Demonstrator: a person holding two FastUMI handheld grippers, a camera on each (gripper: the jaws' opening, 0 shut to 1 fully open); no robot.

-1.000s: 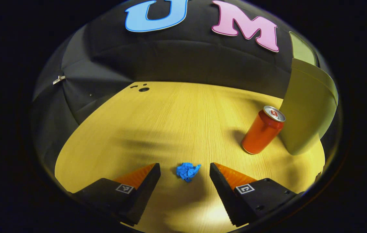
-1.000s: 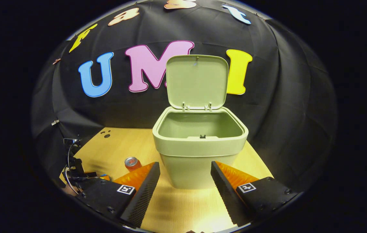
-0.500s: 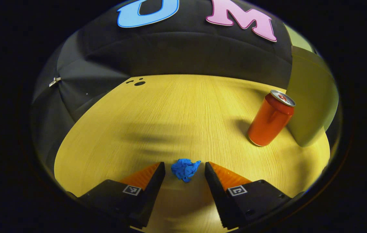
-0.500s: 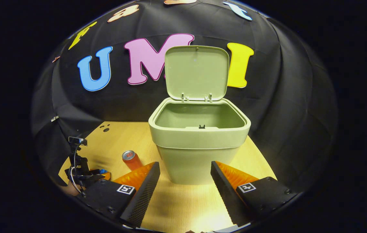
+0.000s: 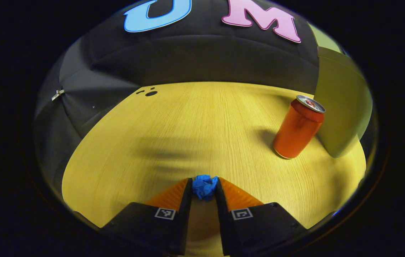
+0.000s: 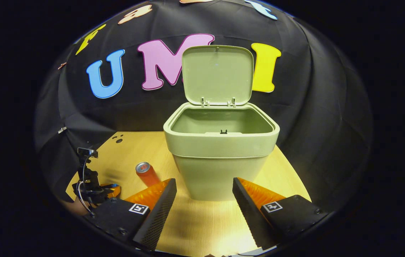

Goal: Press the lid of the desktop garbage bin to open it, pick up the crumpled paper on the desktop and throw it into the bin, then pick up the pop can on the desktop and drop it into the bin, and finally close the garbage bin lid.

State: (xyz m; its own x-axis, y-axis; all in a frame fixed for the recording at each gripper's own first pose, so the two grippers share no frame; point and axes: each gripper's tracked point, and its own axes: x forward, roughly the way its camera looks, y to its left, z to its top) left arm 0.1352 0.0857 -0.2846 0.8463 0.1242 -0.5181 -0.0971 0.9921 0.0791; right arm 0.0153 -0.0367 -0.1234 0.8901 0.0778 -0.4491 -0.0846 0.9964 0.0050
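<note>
On the wooden desk (image 5: 195,125), the left gripper (image 5: 205,188) is clamping both fingers on the blue crumpled paper (image 5: 205,185), low by the surface. The bin (image 6: 220,153) is standing with its lid (image 6: 217,73) already raised; the can (image 5: 298,128) is waiting upright beside it. Paper drop, can and lid closing are remaining. A second ago those fingers were apart, flanking the paper. The right gripper (image 6: 204,200) is idling with fingers spread before the bin.

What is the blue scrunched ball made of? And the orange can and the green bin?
The blue ball looks like crumpled paper: matte, with sharp little creases. The orange can looks like metal: a shiny silver top and a smooth glossy side. The green bin looks like plastic: smooth, one even colour, with rounded moulded edges and a hinged lid.
</note>
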